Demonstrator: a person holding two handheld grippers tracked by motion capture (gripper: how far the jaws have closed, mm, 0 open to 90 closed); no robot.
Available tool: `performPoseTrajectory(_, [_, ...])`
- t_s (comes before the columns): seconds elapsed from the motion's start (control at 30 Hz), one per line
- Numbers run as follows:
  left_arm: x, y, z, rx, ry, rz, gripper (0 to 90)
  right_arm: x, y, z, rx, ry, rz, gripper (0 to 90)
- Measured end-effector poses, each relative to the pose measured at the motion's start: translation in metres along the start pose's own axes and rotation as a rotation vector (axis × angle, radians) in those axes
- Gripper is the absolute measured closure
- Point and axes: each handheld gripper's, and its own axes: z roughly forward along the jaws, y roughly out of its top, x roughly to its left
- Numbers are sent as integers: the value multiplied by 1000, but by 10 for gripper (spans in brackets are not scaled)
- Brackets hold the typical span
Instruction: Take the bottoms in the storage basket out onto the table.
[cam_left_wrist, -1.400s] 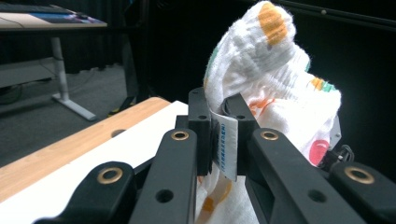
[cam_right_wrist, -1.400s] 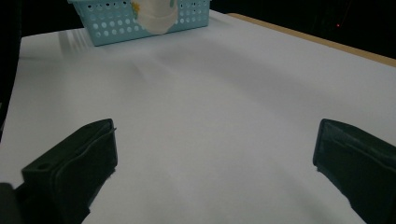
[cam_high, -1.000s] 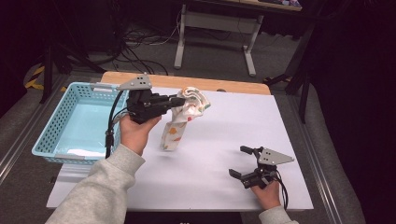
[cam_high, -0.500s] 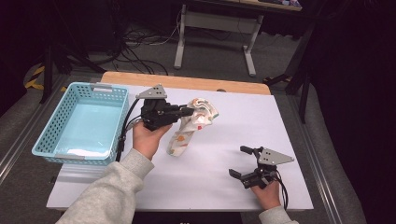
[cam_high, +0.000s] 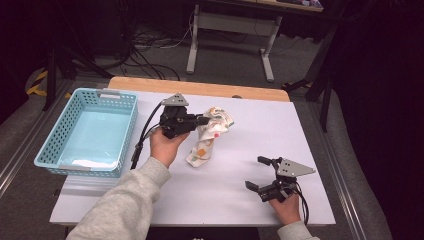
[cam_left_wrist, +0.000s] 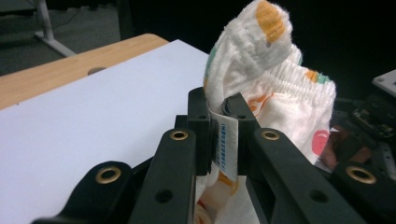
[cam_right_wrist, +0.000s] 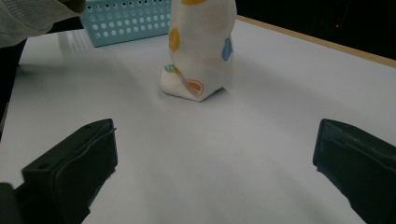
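A white cloth garment (cam_high: 207, 135) with coloured dots hangs from my left gripper (cam_high: 206, 120), which is shut on its upper edge near the middle of the table. Its lower end rests on the white tabletop (cam_high: 260, 130). In the left gripper view the jaws pinch the garment (cam_left_wrist: 275, 88) and its label (cam_left_wrist: 227, 144) between them. My right gripper (cam_high: 261, 174) rests near the front right of the table, open with nothing between its fingers. The right gripper view has the garment (cam_right_wrist: 201, 51) standing ahead of the wide-apart jaws.
A light blue plastic basket (cam_high: 87, 131) stands at the left of the table; its wall (cam_right_wrist: 126, 21) is also in the right gripper view. A wooden strip (cam_high: 200, 89) runs along the table's far edge. Table legs and cables lie on the floor beyond.
My left gripper has carried the garment to the right, away from the basket, toward the table's middle. The right gripper has stayed in place.
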Motion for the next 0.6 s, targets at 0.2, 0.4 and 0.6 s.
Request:
performPoseTrajectory(0.2, [12,-5,17,22,16,-33,836,0,0,0,0,-1,-1,5])
performPoseTrajectory(0.4, [22,-11,34,60,50,-44,831,0,0,0,4,-4,-2,5])
performPoseTrajectory(0.6, [30,-18,45,84,73,-54,814,1,0,0,5,-9,-4,5])
